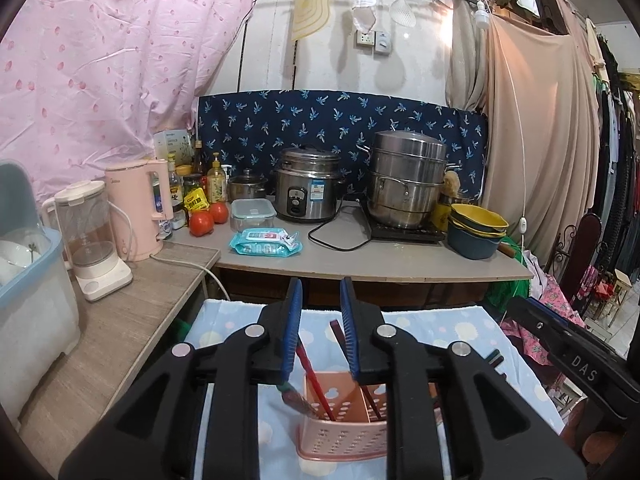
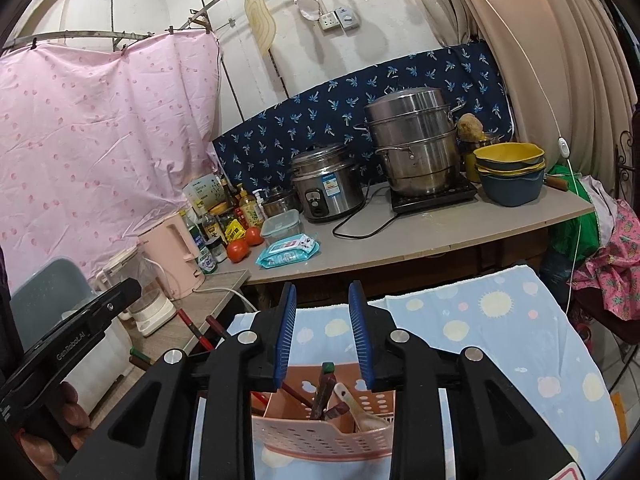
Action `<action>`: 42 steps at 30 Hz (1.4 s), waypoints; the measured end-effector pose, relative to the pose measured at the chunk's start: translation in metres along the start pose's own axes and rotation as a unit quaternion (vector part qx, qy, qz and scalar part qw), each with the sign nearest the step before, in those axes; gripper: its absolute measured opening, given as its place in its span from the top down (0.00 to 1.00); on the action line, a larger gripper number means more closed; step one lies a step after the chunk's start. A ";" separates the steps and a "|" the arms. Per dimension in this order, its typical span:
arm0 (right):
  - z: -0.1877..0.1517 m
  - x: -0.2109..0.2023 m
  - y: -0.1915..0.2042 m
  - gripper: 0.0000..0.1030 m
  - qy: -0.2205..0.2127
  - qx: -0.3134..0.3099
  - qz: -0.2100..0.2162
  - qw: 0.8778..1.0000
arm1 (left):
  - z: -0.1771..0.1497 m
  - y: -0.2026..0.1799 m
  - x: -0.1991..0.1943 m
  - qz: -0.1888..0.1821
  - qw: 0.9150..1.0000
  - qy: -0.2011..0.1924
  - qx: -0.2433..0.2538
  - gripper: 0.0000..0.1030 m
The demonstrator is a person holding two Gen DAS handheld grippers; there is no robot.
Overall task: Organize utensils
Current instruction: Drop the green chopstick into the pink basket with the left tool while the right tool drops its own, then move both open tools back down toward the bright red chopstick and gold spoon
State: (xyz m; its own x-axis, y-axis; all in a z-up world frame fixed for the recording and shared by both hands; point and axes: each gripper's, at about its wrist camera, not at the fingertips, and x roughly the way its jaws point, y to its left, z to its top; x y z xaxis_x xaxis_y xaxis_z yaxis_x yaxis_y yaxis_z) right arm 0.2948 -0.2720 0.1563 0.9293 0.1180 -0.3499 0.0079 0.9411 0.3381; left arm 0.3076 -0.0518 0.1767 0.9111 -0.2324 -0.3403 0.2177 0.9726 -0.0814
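Observation:
A pink perforated utensil holder [image 1: 344,436] stands on a light blue patterned cloth [image 1: 448,328], low in both views. In the left wrist view it holds red chopsticks [image 1: 316,380] and a dark brush-like utensil [image 1: 294,398]. My left gripper [image 1: 320,300] is open above the holder, with nothing between its blue pads. In the right wrist view the holder [image 2: 320,432] holds chopsticks [image 2: 324,388] and a pale spoon [image 2: 352,404]. My right gripper [image 2: 322,304] is open and empty above it. Chopstick ends [image 2: 192,328] show by the left gripper's body [image 2: 68,340].
A counter [image 1: 380,256] behind carries a rice cooker [image 1: 308,192], a steel steamer [image 1: 408,180], stacked bowls [image 1: 476,228], wet wipes [image 1: 266,242], tomatoes [image 1: 202,222] and bottles. A side table [image 1: 120,320] at left holds a pink kettle [image 1: 138,208], a blender [image 1: 88,236] and a blue bin [image 1: 28,264].

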 end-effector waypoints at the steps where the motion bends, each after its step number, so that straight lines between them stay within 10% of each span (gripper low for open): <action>1: -0.001 -0.003 0.000 0.73 0.000 -0.002 0.000 1.000 | -0.001 0.000 -0.001 0.001 1.000 0.001 0.001 0.81; 18: -0.056 -0.066 0.024 0.73 0.028 -0.045 0.001 0.999 | -0.050 -0.002 -0.049 -0.003 0.999 0.036 0.010 0.81; 42: -0.226 -0.133 0.016 0.73 0.189 -0.050 -0.033 0.980 | -0.227 0.014 -0.099 -0.002 0.980 0.197 -0.011 0.81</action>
State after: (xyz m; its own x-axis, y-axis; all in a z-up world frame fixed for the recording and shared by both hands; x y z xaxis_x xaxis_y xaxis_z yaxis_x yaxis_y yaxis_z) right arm 0.0878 -0.2015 0.0112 0.7245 0.1463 -0.6736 0.0098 0.9749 0.2223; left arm 0.1407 -0.0152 -0.0031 0.7038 -0.2217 -0.6750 0.2082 0.9727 -0.1024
